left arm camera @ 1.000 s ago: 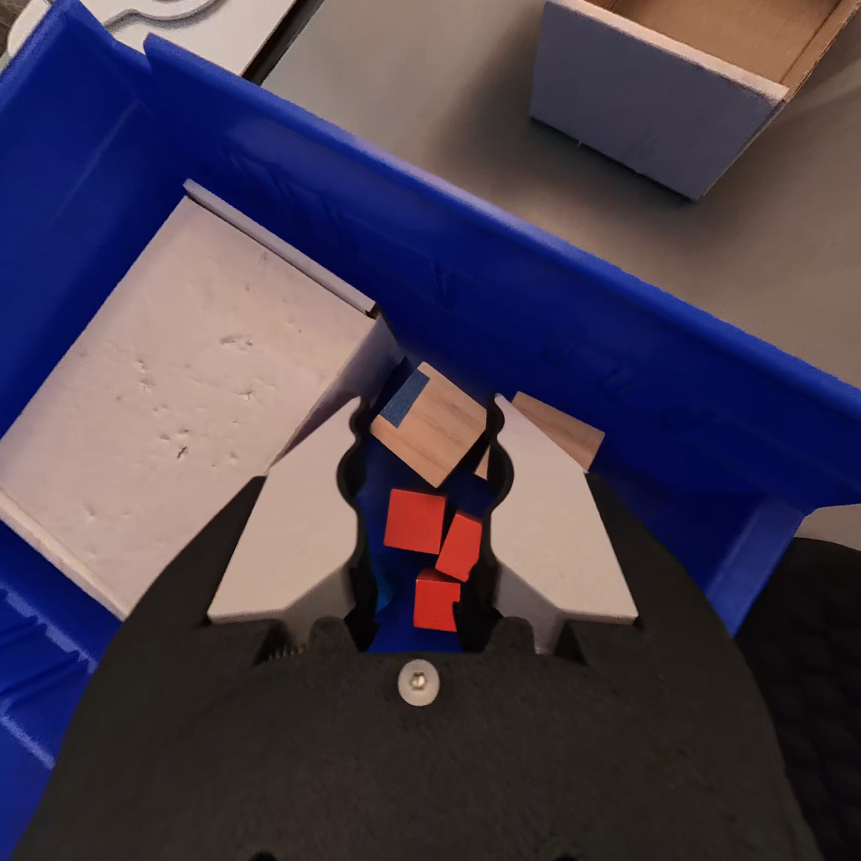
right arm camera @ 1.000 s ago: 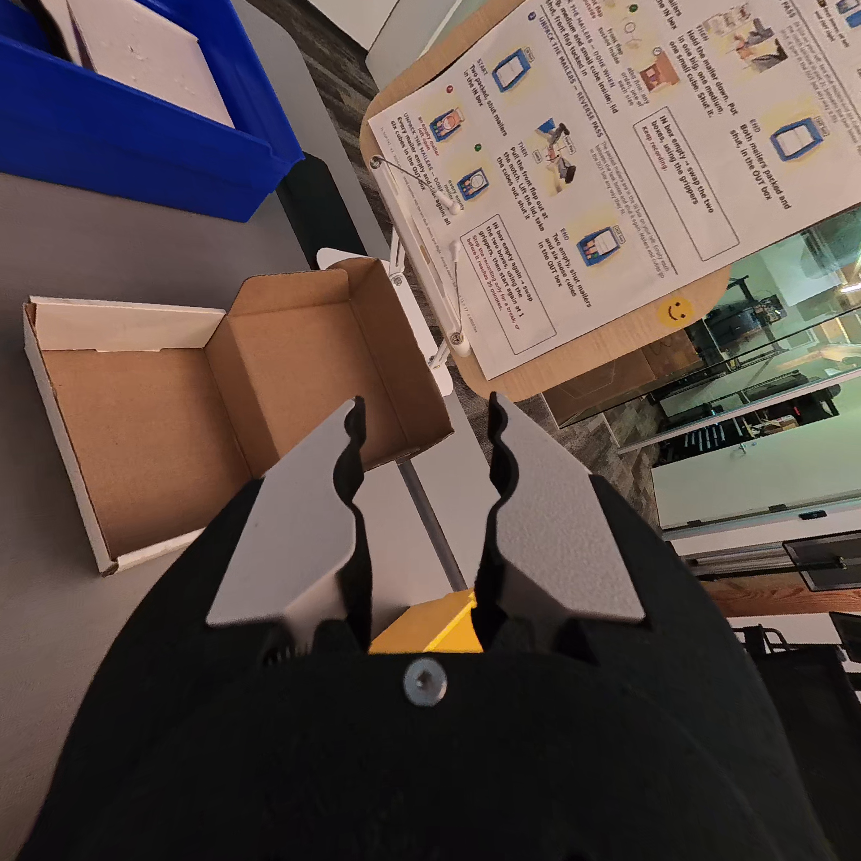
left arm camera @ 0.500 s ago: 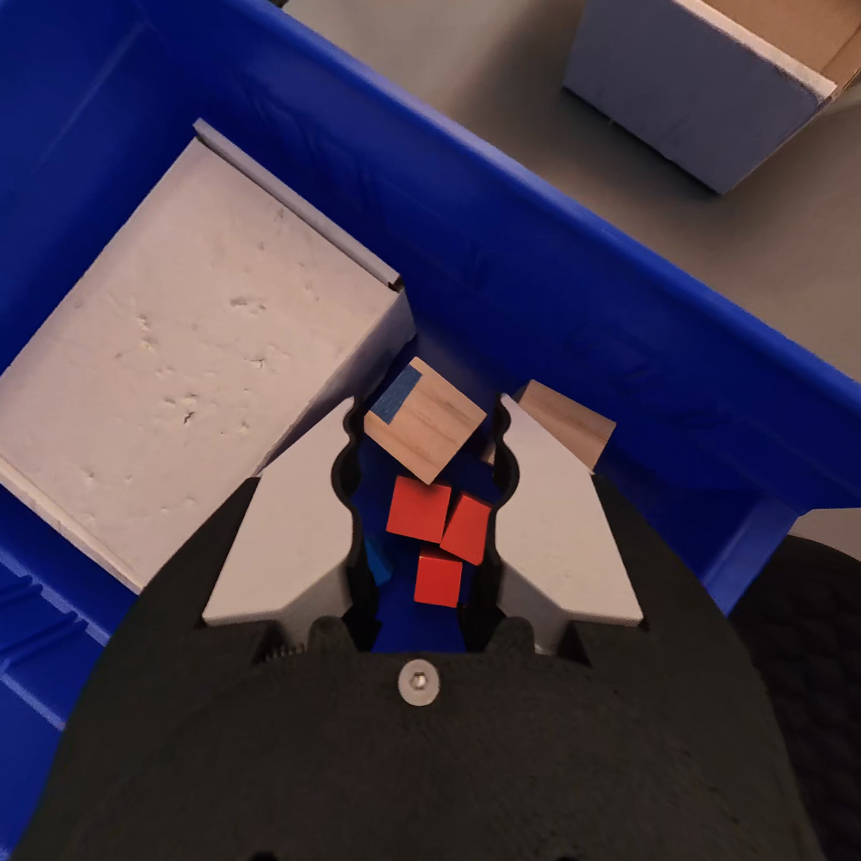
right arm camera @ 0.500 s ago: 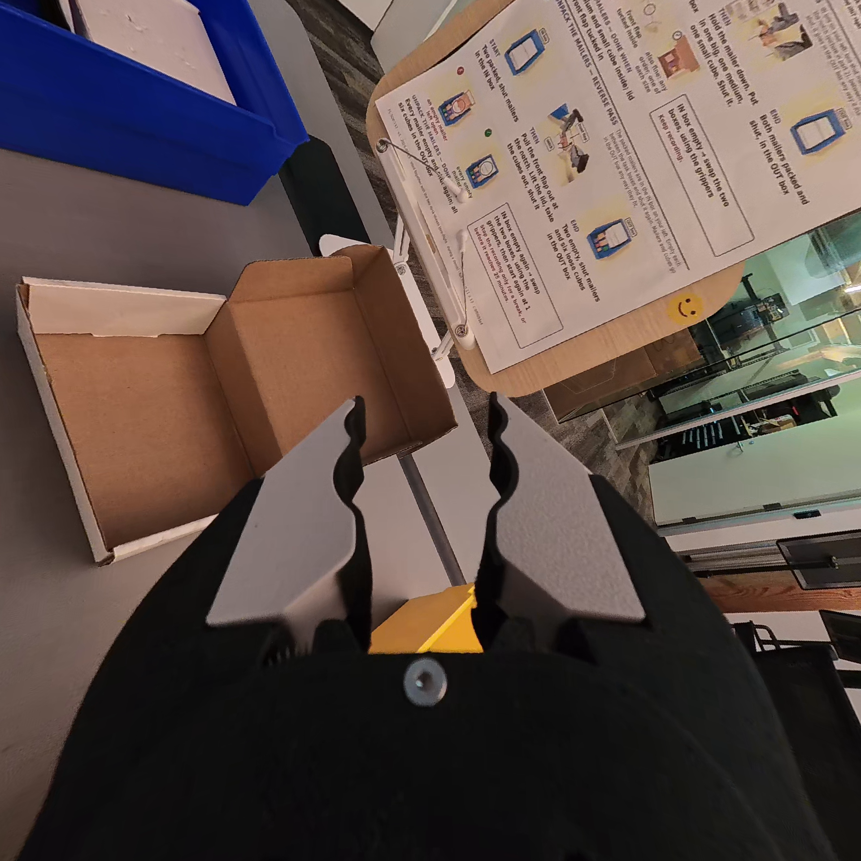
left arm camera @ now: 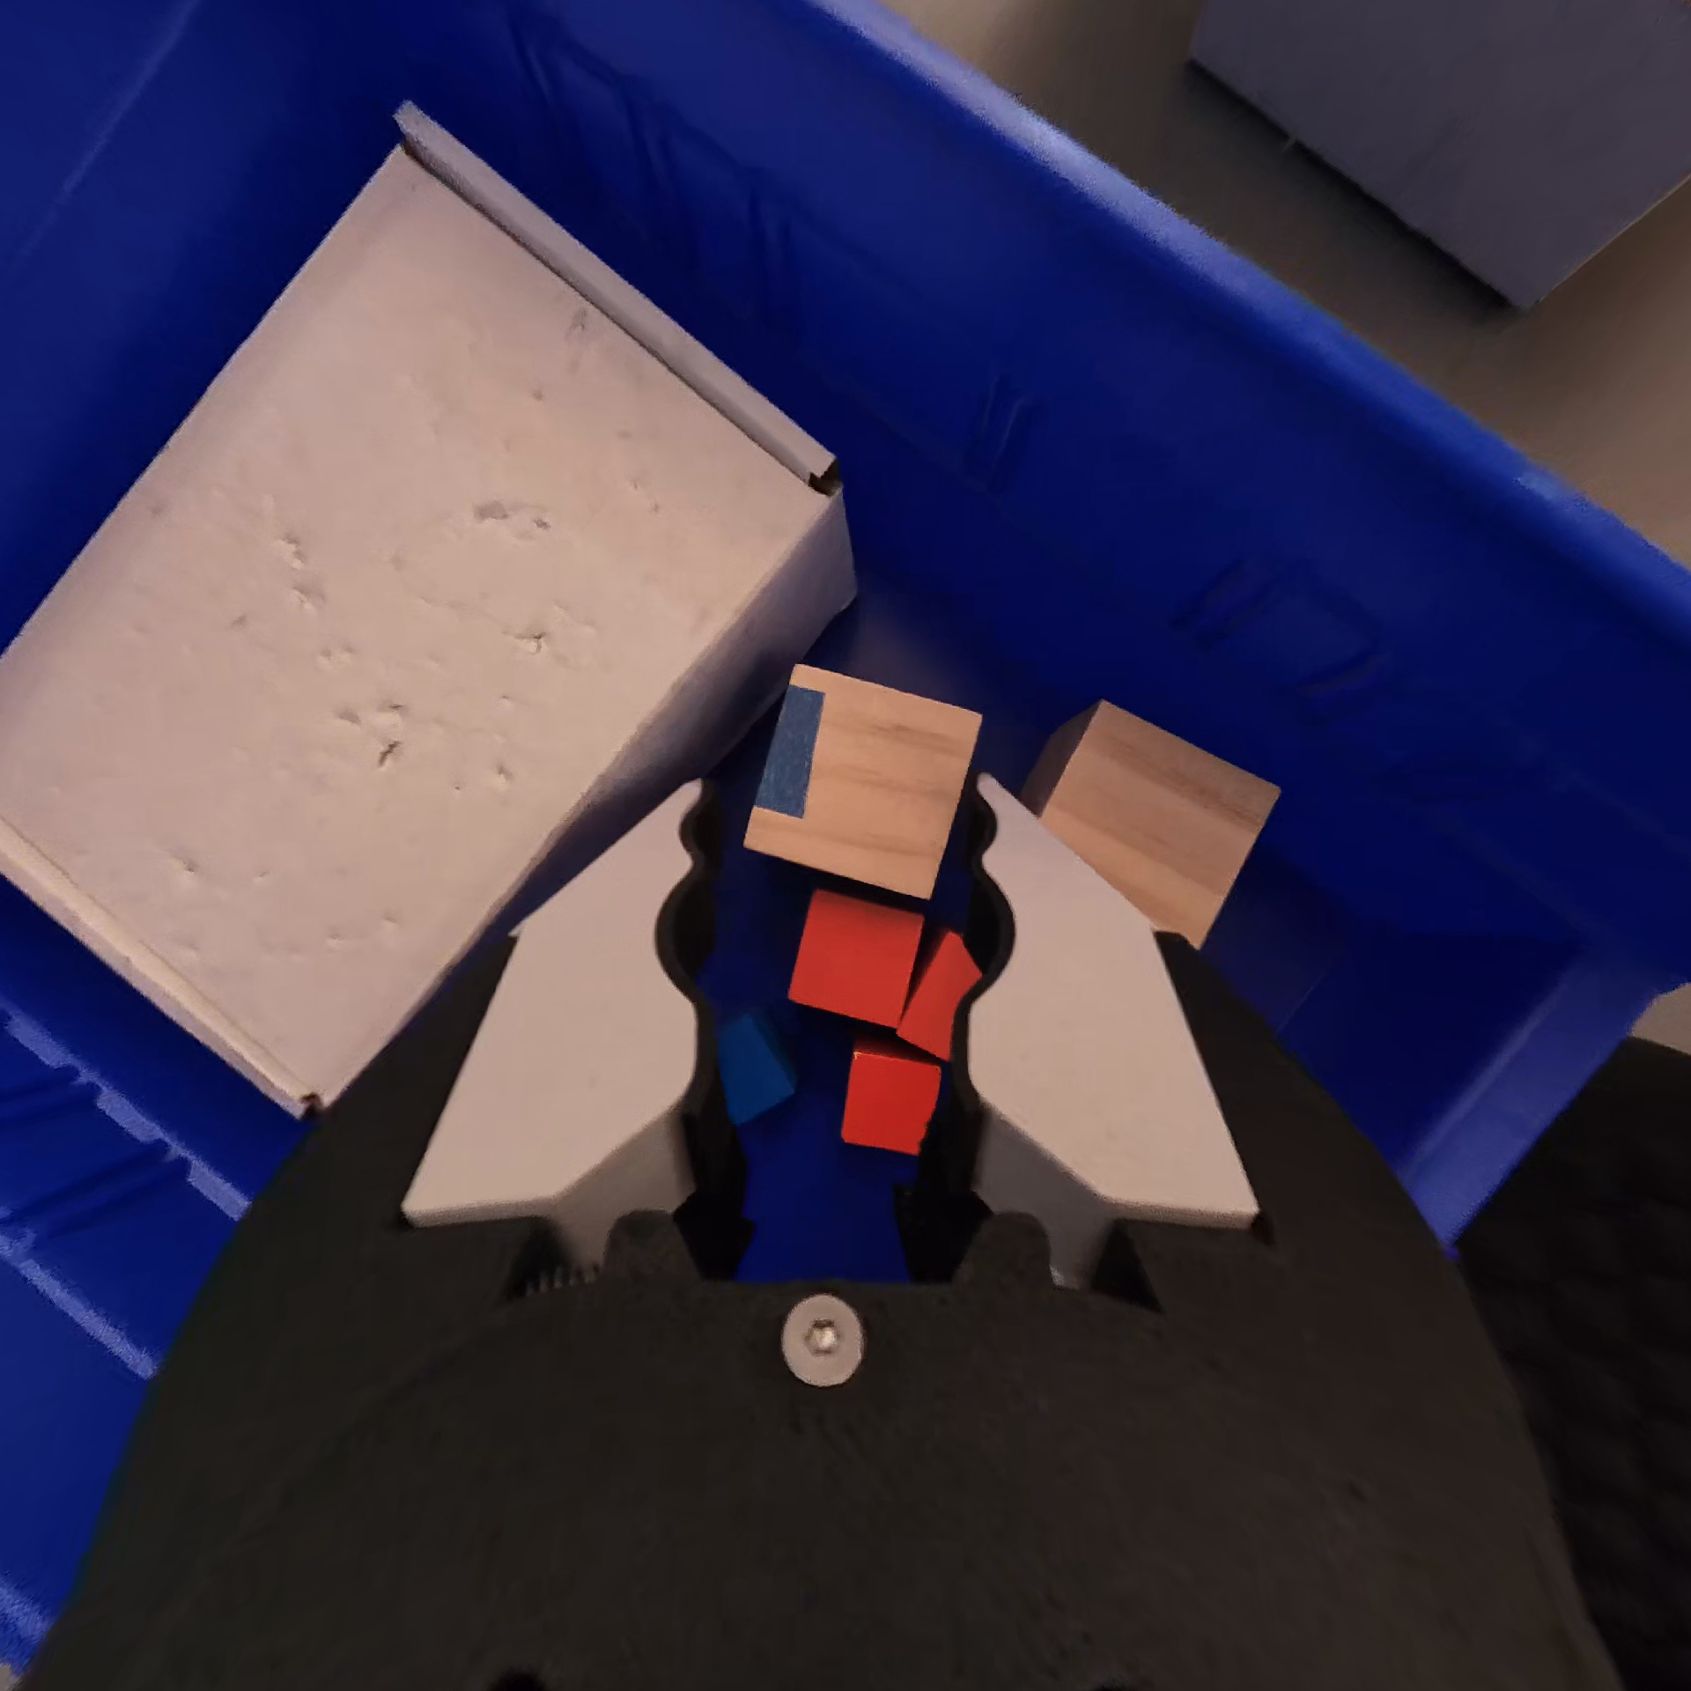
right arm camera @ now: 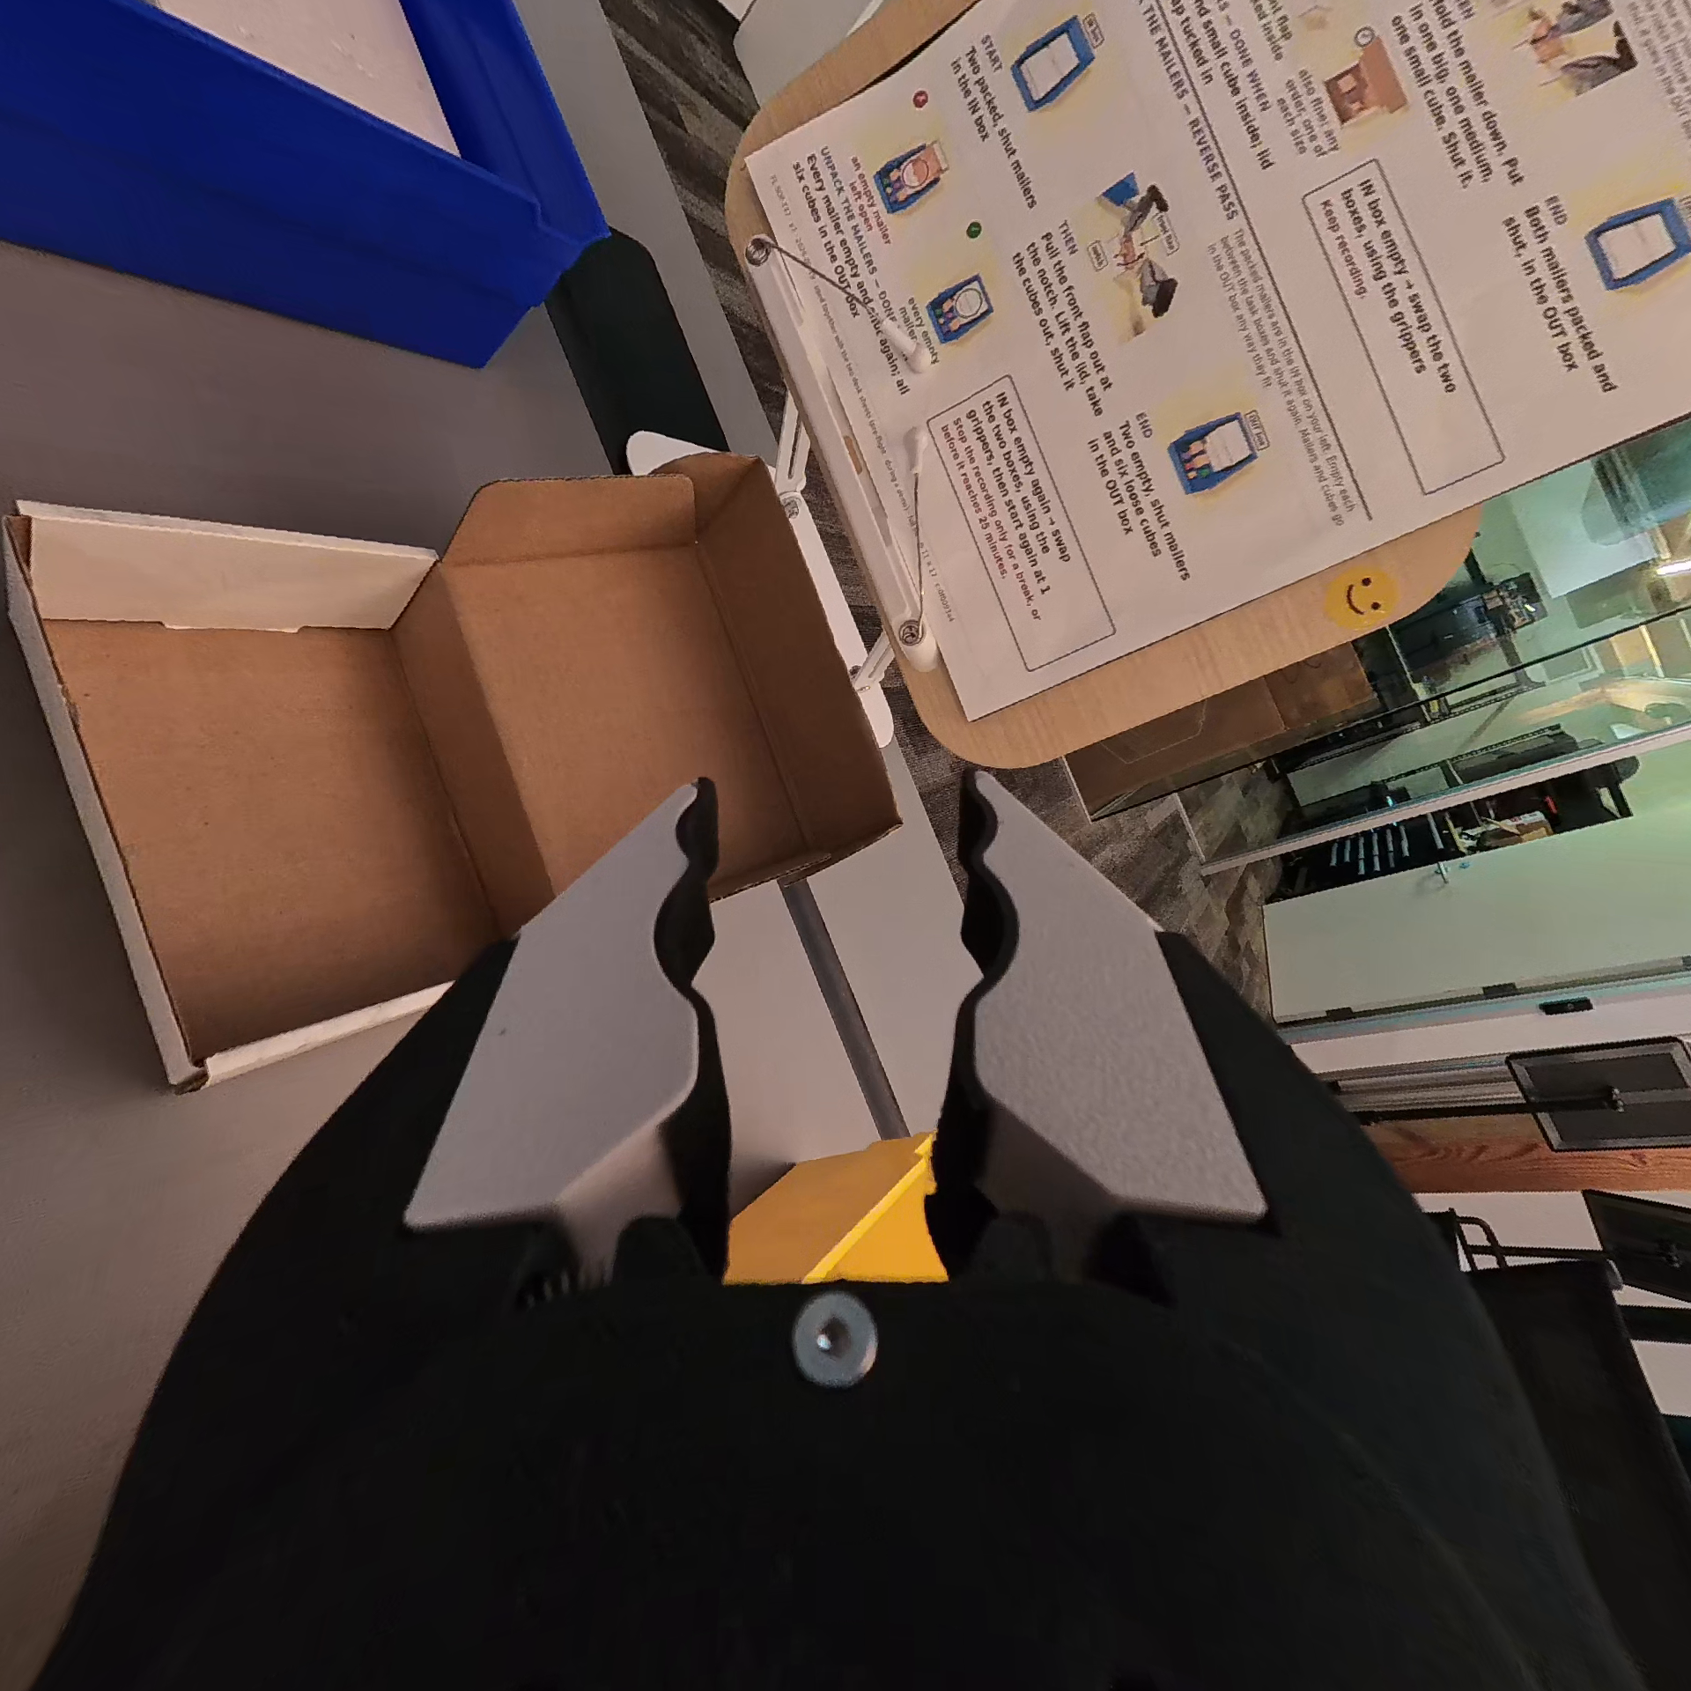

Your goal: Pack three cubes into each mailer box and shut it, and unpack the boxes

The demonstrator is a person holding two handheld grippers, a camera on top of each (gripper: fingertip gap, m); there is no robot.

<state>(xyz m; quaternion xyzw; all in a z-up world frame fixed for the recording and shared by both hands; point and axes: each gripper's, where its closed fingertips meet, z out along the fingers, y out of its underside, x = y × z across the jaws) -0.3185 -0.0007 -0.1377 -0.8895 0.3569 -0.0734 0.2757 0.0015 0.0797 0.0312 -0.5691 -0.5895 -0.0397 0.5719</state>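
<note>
In the left wrist view a blue bin point(left arm camera: 1052, 384) holds a shut white mailer box point(left arm camera: 384, 586), two wooden cubes, three red cubes and a small blue cube point(left arm camera: 752, 1066). My left gripper point(left arm camera: 840, 785) is open and empty just above them. Its fingertips stand on either side of the wooden cube with blue tape point(left arm camera: 869, 791). The red cubes point(left arm camera: 856, 956) lie between the jaws, lower down. The other wooden cube point(left arm camera: 1157, 814) is right of the right finger. My right gripper point(right arm camera: 837, 782) is open and empty above the table, beside an open empty mailer box point(right arm camera: 302, 805).
A document stand holding a printed sheet point(right arm camera: 1235, 302) rises beyond the table edge on a metal rod point(right arm camera: 842, 997). The rod ends at a yellow block point(right arm camera: 823, 1226) low between the right jaws. The bin's corner point(right arm camera: 274, 201) lies at the top left. The table point(right arm camera: 137, 1281) is grey. One gripper's finger ends stand about 40 cm off the other's.
The left gripper has moved lower and closer over the cubes in the bin, and the small blue cube has come into view. The right gripper has barely shifted.
</note>
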